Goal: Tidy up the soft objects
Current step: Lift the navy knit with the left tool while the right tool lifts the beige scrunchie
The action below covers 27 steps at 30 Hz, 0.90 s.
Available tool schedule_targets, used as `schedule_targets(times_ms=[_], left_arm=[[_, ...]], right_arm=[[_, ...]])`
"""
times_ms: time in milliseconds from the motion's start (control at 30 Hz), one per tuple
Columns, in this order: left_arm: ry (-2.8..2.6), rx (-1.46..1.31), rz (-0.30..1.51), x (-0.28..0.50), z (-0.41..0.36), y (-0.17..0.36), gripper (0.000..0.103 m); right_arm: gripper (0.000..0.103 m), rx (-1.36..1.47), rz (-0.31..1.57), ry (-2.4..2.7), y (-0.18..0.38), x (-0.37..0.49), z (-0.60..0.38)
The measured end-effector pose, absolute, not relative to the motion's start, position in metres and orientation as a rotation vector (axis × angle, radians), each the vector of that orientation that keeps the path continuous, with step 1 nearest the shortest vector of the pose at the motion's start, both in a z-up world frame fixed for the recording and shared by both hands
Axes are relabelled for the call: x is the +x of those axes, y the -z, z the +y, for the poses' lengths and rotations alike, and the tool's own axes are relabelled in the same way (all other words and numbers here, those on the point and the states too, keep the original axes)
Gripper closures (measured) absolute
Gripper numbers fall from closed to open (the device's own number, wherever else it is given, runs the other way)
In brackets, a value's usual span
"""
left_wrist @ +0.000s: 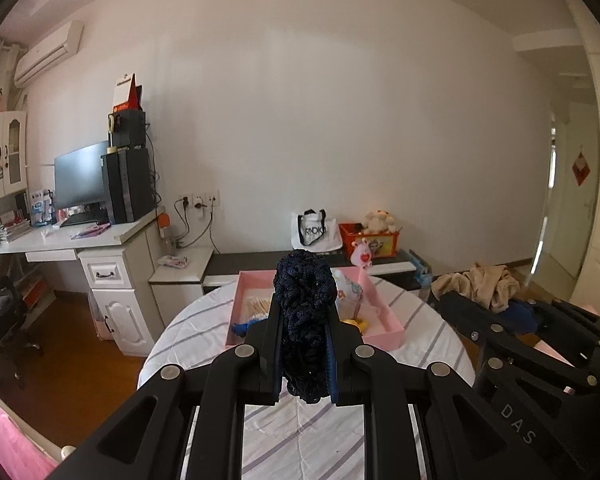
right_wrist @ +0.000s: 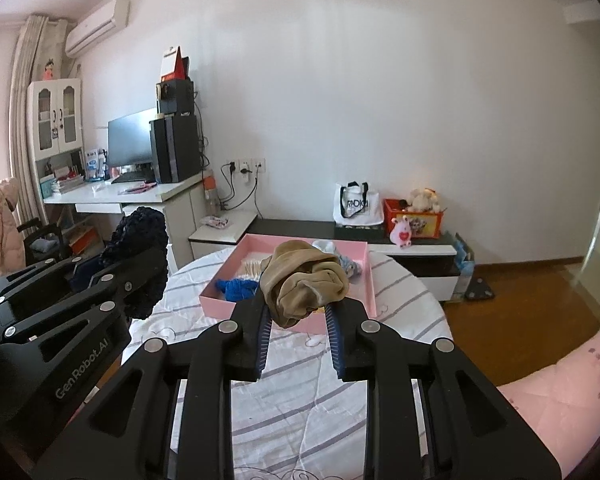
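Two grippers are up over the round table, and each has a soft thing pinched in it. The left gripper [left_wrist: 305,344] is clamped narrow on a dark navy knitted piece [left_wrist: 305,300], which stands as a tall lumpy column between the pads, its long axis running along the fingers and its top bulging past the tips. The right gripper [right_wrist: 300,312] stands wider, with a tan crumpled cloth [right_wrist: 304,282] bunched at its tips; the cloth droops between the jaws in folds, smooth and slightly shiny, and looks limp enough to spill if the squeeze eases. Straight ahead of both tools, further along the table [right_wrist: 284,384] with its striped white cover, lies the pink tray [right_wrist: 367,276], a shallow rectangle with its long sides running away from the cameras. In the right wrist view the tan cloth hangs just before the tray's near wall, so the right hand seems the nearer of the two; the left gripper sits off to its left, level with it and apart. Inside the tray lie a blue yarn-like tuft [right_wrist: 236,288] near the left front corner, a pale bundle of sticks [right_wrist: 249,267] behind it, and a light printed fabric [right_wrist: 350,266] toward the far right. Judging by this, the coming move is a short carry forward and down over the near wall.
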<state>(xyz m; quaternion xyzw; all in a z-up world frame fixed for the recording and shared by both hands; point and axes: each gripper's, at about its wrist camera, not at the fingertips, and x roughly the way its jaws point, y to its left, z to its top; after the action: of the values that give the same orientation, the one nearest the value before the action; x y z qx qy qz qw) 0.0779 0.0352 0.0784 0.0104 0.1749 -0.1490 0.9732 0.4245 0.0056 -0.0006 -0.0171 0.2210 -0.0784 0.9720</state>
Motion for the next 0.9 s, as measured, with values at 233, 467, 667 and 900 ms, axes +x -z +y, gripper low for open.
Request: schedule_targets(times_ms=[233, 467, 667, 900], left_arm=[[0.288, 0.020, 0.327, 0.058, 0.047, -0.073, 0.090], [0.274, 0.020, 0.340, 0.058, 0.044, -0.062, 0.090], [0.269, 0.016, 0.351, 0.065, 0.036, -0.063, 0.090], [0.268, 0.019, 0.363, 0.080, 0.030, -0.069, 0.090]], right_arm=[[0.081, -0.045, 0.416, 0.166, -0.007, 0.416, 0.012], [0.080, -0.050, 0.399, 0.171, -0.005, 0.407, 0.014], [0.080, -0.054, 0.405, 0.175, -0.004, 0.408, 0.013], [0.080, -0.049, 0.419, 0.184, -0.004, 0.414, 0.010]])
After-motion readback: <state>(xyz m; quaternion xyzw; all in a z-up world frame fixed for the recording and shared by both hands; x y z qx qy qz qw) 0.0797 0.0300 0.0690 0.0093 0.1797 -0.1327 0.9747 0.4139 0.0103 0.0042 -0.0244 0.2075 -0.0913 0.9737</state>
